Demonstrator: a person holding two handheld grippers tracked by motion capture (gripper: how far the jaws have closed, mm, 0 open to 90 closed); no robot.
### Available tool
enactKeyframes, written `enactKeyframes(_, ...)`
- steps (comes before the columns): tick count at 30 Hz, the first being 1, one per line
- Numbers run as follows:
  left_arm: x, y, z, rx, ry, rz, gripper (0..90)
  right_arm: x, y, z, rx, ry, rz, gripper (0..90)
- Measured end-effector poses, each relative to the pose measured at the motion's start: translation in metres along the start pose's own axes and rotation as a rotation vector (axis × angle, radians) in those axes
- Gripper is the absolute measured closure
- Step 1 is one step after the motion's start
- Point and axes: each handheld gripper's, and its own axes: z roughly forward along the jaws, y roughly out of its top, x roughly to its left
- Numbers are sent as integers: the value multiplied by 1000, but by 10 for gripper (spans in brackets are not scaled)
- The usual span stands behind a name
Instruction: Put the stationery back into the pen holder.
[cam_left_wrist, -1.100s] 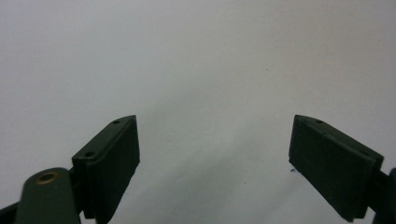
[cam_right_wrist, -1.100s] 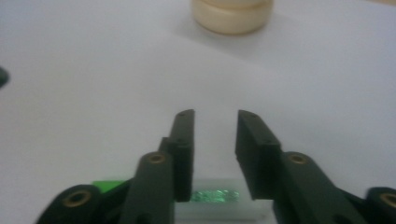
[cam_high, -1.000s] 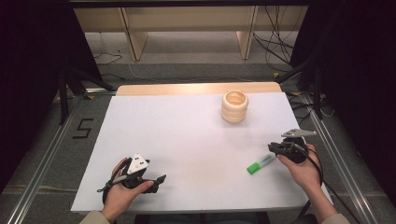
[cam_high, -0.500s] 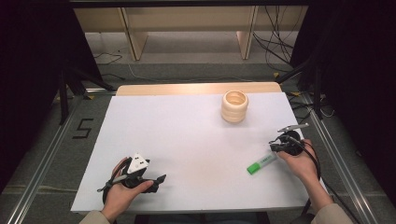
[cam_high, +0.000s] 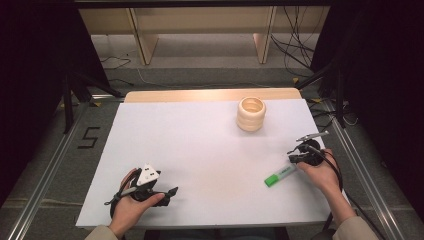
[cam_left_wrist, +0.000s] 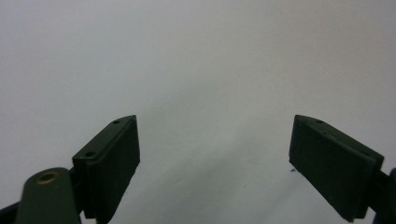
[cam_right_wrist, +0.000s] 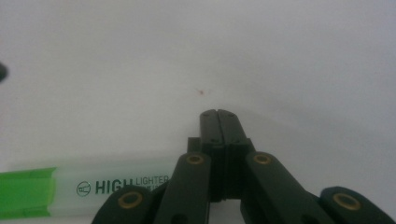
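A green-capped highlighter (cam_high: 279, 175) lies on the white table cover (cam_high: 210, 150) at the right front. My right gripper (cam_high: 296, 156) is just beyond its clear end, held in a hand. In the right gripper view its jaws (cam_right_wrist: 217, 115) are shut with nothing between them, and the highlighter (cam_right_wrist: 88, 187) lies crosswise under them at the lower left. My left gripper (cam_high: 168, 192) rests low at the left front in the other hand. In the left gripper view it (cam_left_wrist: 215, 149) stands wide open over bare white cover.
A pale wooden ribbed cup (cam_high: 251, 114) stands at the back right of the table. The table's wooden far edge (cam_high: 210, 95) shows beyond the cover. Dark floor with cables and metal rails surrounds the table.
The right hand and its gripper have shifted slightly away from the highlighter, toward the far right. The left hand and the highlighter have not moved.
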Motion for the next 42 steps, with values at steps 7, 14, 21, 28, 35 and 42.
enactKeyframes(7,0,0,0,-1,-2,1,160,0,-2,-1,17,3,-1,900)
enactKeyframes(14,0,0,0,1,-2,1,160,2,-5,-4,42,4,-2,900)
enactKeyframes(21,0,0,0,-1,-2,1,160,5,-12,-9,69,4,-2,900)
enactKeyframes(28,0,0,0,-2,0,-1,160,11,-21,-17,92,7,-3,900)
enactKeyframes(35,0,0,0,0,-1,0,160,15,-32,-24,99,16,-2,900)
enactKeyframes(42,0,0,0,2,-1,1,160,18,-40,-30,104,23,1,900)
